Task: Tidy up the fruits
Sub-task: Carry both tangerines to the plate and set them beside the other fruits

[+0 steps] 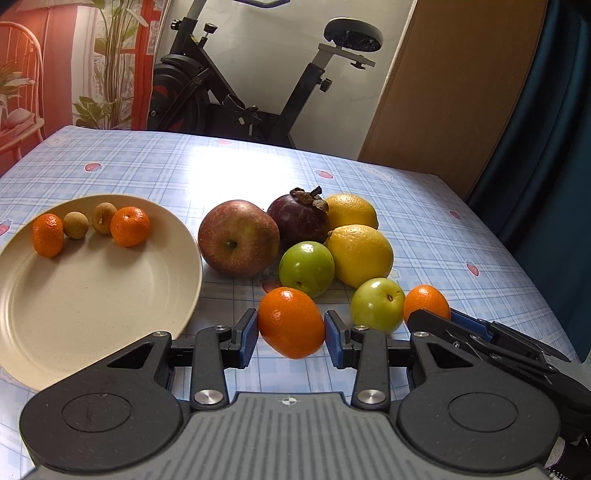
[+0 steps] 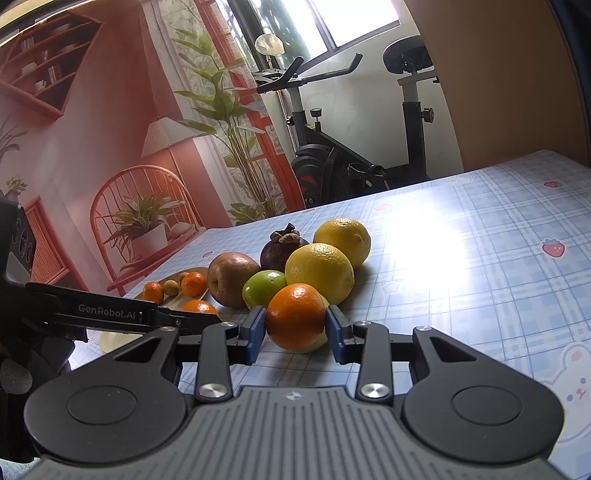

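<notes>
Now both grippers (image 1: 291,336) (image 2: 296,328) clamp small oranges (image 1: 291,322) (image 2: 295,316)

An exercise bike (image 1: 236,81) stands behind the table, black, with its saddle (image 1: 352,33) raised on a grey post; beside it a brown wooden panel (image 1: 454,81) leans up, and a dark blue curtain (image 1: 554,110) hangs at the right edge; at the left hangs a printed backdrop (image 2: 110,129) in red tones, which shows a chair, a lamp, shelves and green plants; above the bike a window (image 2: 354,18) lets in bright daylight.
</notes>
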A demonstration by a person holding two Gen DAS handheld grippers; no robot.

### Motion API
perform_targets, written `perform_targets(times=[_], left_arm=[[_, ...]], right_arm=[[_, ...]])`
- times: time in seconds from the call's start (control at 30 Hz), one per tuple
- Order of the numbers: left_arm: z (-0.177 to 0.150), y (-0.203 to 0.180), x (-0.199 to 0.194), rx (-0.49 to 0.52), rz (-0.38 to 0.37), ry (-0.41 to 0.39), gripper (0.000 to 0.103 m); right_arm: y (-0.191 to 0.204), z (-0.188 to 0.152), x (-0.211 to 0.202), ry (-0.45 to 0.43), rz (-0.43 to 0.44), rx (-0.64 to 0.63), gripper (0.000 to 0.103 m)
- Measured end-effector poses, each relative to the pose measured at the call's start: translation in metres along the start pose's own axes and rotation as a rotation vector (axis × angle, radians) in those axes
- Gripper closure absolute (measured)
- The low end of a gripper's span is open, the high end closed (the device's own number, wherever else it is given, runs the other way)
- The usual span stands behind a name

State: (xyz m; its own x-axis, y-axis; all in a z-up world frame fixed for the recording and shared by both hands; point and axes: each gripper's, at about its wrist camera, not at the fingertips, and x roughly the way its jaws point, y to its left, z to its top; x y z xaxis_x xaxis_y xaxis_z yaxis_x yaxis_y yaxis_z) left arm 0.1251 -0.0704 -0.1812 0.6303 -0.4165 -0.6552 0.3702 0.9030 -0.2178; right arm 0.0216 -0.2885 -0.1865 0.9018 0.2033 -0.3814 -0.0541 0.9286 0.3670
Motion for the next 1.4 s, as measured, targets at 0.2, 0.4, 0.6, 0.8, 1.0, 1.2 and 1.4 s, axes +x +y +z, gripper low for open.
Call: perform_targets(times=[0.2, 0.4, 0.6, 0.8, 1.0, 1.2, 1.4], left_arm=[[0.009, 0.012, -0.012, -0.037, 0.024, -0.023, 0.062], [0.026, 0.030, -0.034, -0.053, 0.051, -0.066, 0.062], [0.056, 0.055, -0.057, -0.078, 0.080, -0.131, 0.062], [0.082, 0.094, -0.072, -0.093, 0.124, -0.137, 0.062], [0.076, 0.136, -0.064, -0.084, 0.194, -0.076, 0.062], [0.060, 0.159, -0.047, -0.031, 0.245, -0.002, 0.062], [0.056, 0.159, -0.030, 0.067, 0.233, 0.043, 0.062]], right_arm=[[0.005, 0.001, 0.003, 0.015, -0.026, -0.018, 0.065], [0.021, 0.015, 0.002, 0.018, -0.006, -0.045, 0.065], [0.052, 0.055, 0.018, 0.006, 0.056, -0.099, 0.065], [0.090, 0.084, 0.060, 0.027, 0.121, -0.144, 0.065], [0.134, 0.069, 0.118, 0.149, 0.165, -0.254, 0.065], [0.154, 0.048, 0.168, 0.298, 0.156, -0.319, 0.065], [0.153, 0.041, 0.196, 0.380, 0.110, -0.322, 0.065]])
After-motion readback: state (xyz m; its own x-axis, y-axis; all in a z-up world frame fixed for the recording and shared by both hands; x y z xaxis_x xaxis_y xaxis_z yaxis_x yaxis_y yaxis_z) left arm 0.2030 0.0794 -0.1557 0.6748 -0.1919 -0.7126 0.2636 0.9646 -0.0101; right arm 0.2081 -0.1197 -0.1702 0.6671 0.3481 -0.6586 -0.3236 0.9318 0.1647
